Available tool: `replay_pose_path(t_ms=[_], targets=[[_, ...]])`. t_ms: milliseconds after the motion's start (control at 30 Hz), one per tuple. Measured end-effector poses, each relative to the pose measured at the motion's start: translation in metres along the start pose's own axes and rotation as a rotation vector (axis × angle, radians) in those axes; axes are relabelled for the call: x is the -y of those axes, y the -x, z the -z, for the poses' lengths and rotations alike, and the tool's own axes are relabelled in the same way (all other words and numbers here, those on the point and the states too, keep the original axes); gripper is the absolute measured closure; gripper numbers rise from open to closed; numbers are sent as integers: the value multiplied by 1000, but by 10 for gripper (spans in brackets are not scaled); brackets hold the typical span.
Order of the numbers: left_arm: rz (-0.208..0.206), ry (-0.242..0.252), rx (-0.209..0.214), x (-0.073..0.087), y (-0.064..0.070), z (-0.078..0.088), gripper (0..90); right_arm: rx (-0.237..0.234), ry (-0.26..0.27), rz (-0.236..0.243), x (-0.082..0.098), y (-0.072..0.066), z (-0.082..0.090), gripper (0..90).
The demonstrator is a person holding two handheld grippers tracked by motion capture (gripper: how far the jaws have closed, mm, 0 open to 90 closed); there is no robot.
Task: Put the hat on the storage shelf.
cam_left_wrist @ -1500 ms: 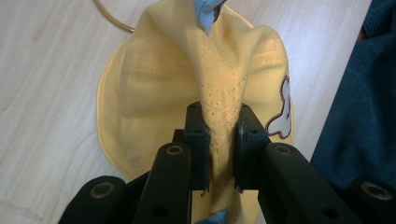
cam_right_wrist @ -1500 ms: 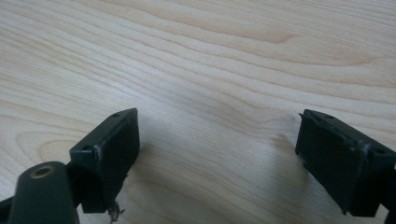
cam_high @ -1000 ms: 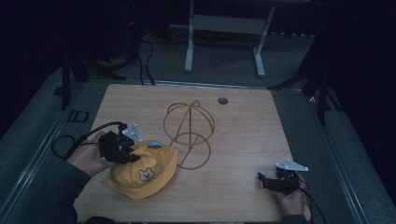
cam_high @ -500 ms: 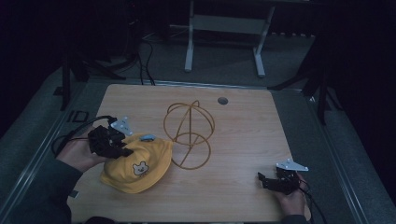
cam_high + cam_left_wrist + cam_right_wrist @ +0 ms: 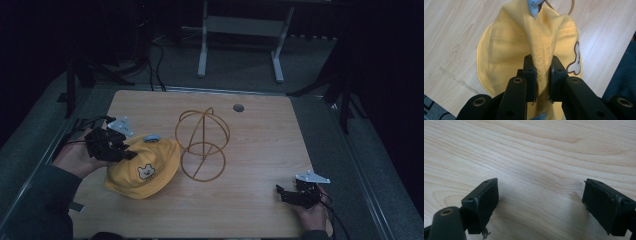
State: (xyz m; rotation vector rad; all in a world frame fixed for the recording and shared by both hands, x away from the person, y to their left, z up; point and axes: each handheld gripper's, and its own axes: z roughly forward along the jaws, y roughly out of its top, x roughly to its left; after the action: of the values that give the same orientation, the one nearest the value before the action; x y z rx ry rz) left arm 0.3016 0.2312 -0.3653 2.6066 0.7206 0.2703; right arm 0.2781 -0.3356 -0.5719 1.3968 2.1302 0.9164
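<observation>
Left gripper pinches a fold of the yellow hat at the table's left side, beside the wire stand. Lift steadily, keeping the pinch deep so cloth doesn't slip. Right gripper rests spread, holding nothing.

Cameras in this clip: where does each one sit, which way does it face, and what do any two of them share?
High view: above the person's side, looking forward and down on the table; both forearms enter from below, left tongs on the yellow cap, wire stand mid-table.
Left gripper view: on the left tongs, looking along jaws pinching a cap fold.
Right gripper view: on the right tongs, open, facing bare wood.
Shared: high and left gripper views both show the cap's bear patch.
</observation>
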Motion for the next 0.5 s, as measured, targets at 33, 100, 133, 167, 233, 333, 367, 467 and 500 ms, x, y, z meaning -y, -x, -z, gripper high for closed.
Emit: replay_pose_path(t_ms=[33, 100, 133, 167, 233, 333, 367, 467, 500], targets=[[5, 3, 0, 0, -1, 0, 791, 0, 0, 0, 0, 0, 0, 136], [7, 5, -1, 0, -3, 1, 791, 0, 0, 0, 0, 0, 0, 136], [8, 6, -1, 0, -4, 2, 791, 0, 0, 0, 0, 0, 0, 136], [12, 6, -1, 0, -5, 2, 791, 0, 0, 0, 0, 0, 0, 136], [15, 11, -3, 0, -7, 3, 791, 0, 0, 0, 0, 0, 0, 136], [24, 19, -3, 1, -9, 5, 791, 0, 1, -1, 0, 0, 0, 136], [30, 23, -3, 1, -12, 6, 791, 0, 1, 0, 0, 0, 0, 136], [41, 30, -12, 1, -16, 7, 791, 0, 1, 0, 0, 0, 0, 136], [47, 32, -11, 1, -17, 8, 791, 0, 0, 0, 0, 0, 0, 136]])
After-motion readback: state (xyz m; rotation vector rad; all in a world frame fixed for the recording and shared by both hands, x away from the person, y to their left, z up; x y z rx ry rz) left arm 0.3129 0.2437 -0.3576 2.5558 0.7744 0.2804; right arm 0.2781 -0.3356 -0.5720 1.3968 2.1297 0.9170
